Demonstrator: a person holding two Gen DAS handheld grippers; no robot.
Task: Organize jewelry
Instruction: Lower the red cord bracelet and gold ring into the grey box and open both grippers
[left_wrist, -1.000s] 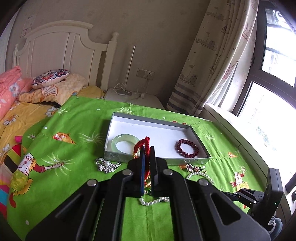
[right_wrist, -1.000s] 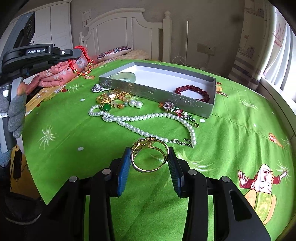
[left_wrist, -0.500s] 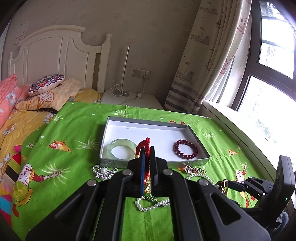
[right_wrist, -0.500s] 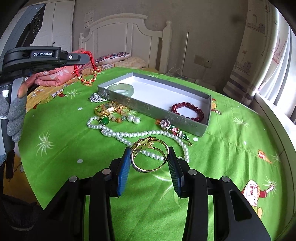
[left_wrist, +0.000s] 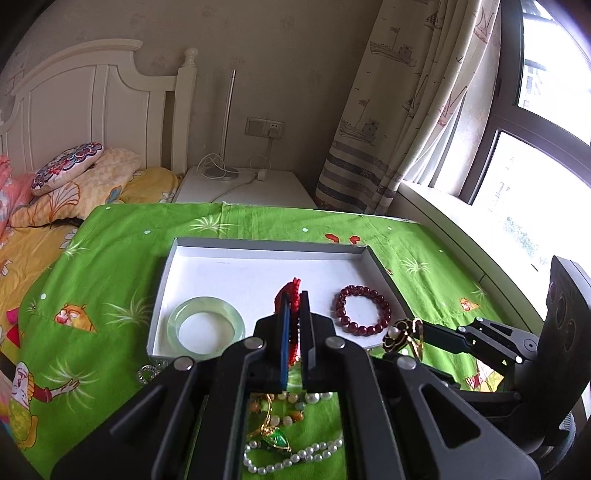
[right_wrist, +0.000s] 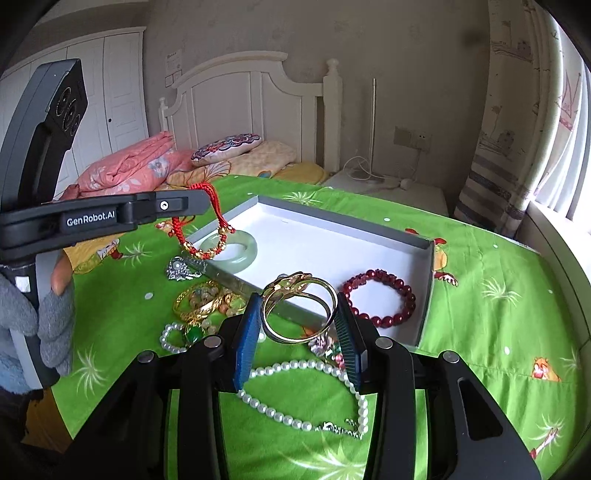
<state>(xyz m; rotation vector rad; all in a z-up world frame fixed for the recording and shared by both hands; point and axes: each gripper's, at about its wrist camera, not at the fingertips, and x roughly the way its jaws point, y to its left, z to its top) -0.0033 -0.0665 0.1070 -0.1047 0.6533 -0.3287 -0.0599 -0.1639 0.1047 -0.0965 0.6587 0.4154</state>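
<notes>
The left gripper (left_wrist: 292, 295) is clamped on a braided red cord bracelet (right_wrist: 207, 236) with gold beads, dangling above the tray's (right_wrist: 424, 291) near corner. The right gripper (right_wrist: 298, 325) pinches a smooth gold bangle (right_wrist: 299, 314) upright. Inside the shallow white tray lie a glossy jade bangle (left_wrist: 205, 325) and round dark-red beads (left_wrist: 363, 309). Pearls (right_wrist: 295, 413) trail across the green cloth (right_wrist: 498, 332).

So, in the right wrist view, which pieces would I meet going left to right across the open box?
Red cord bracelet hanging from the left tool, then jade bangle, then gold bangle held in the right tool, then dark red bead bracelet on the box floor.
</notes>
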